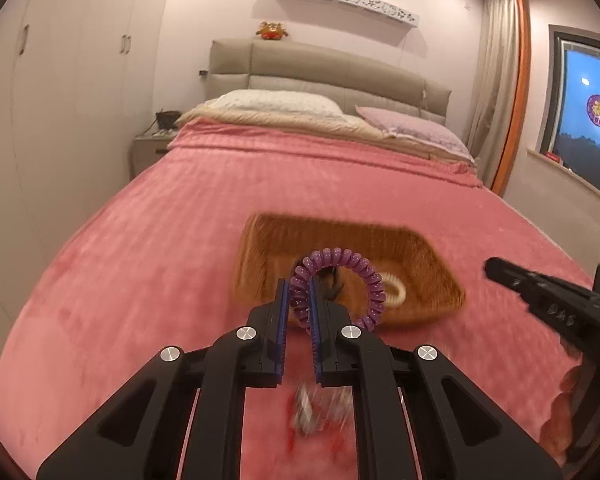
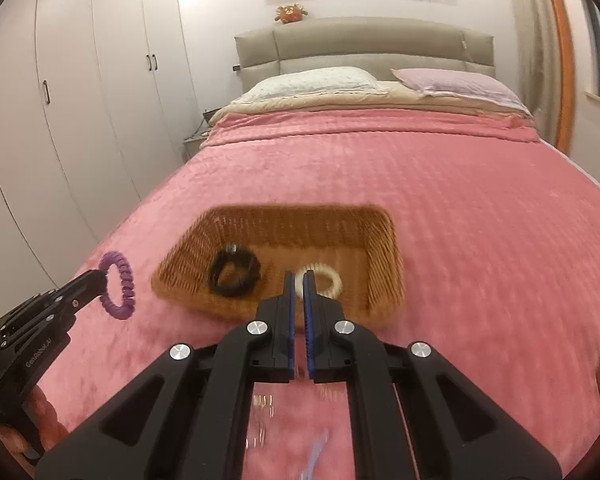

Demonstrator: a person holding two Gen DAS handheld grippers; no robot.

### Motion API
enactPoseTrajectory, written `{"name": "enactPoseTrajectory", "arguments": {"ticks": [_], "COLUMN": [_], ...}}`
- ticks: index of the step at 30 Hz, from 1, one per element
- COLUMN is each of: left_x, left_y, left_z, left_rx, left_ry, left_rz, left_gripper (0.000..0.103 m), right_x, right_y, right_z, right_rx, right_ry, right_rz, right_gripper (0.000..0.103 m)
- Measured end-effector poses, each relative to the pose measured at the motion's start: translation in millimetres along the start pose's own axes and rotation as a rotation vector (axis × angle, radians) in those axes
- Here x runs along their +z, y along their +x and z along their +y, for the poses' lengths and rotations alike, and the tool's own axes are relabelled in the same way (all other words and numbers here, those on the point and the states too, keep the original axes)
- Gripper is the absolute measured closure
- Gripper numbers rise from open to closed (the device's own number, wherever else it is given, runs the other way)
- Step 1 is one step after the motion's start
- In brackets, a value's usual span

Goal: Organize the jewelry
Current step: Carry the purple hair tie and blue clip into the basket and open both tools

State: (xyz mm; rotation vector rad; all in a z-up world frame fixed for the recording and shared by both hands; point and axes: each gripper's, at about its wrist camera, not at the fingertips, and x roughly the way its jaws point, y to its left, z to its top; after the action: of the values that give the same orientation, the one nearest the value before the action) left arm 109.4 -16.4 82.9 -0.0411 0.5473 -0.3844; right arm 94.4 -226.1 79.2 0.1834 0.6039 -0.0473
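Purple coil band (image 1: 340, 280) sits clamped between my left gripper's (image 1: 299, 292) nearly closed blue pads, hanging clear above the pink blanket (image 1: 160, 220), just short of the wicker basket (image 1: 260, 248). To place it well, I judge I should carry it over the rim, lower it beside the black band (image 2: 234, 272) and white band (image 2: 320, 282) already inside, then release. My right gripper (image 2: 299, 284) is fully closed, and nothing shows between its pads.

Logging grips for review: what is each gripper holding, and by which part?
Left gripper: purple spiral hair tie, pinched on one side of its loop. Right gripper: shut, holding nothing.
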Motion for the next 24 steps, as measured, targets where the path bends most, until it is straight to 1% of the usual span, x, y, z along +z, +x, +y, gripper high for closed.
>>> {"name": "enactPoseTrajectory", "arguments": {"ticks": [3, 5, 6, 7, 9, 11, 15, 20, 24], "left_x": [20, 26, 26, 26, 24, 17, 10, 5, 2], "left_y": [35, 56, 64, 77, 97, 116, 128, 132, 135], "left_z": [-6, -9, -10, -10, -8, -6, -7, -5, -5], "left_rx": [-0.023, -0.019, -0.016, 0.003, 0.027, 0.014, 0.009, -0.003, -0.007], "left_ry": [-0.004, -0.008, -0.011, -0.014, -0.031, -0.047, -0.03, -0.016, -0.014], "left_rz": [0.009, 0.019, 0.024, 0.036, 0.072, 0.114, 0.14, 0.152, 0.16], "left_gripper": [0.095, 0.095, 0.095, 0.095, 0.095, 0.095, 0.095, 0.095, 0.095], "right_x": [22, 33, 35, 36, 36, 32, 22, 13, 13], "right_y": [36, 64, 75, 85, 109, 130, 154, 165, 159], "right_z": [-9, -17, -20, -21, -26, -28, -35, -39, -41], "right_rx": [0.071, 0.103, 0.108, 0.106, 0.11, 0.112, 0.146, 0.147, 0.158], "right_ry": [0.034, 0.062, 0.072, 0.077, 0.083, 0.084, 0.122, 0.129, 0.137], "right_rz": [0.05, 0.089, 0.104, 0.119, 0.157, 0.196, 0.262, 0.285, 0.281], "right_gripper": [0.1, 0.1, 0.1, 0.1, 0.1, 0.1, 0.1, 0.1, 0.1]}}
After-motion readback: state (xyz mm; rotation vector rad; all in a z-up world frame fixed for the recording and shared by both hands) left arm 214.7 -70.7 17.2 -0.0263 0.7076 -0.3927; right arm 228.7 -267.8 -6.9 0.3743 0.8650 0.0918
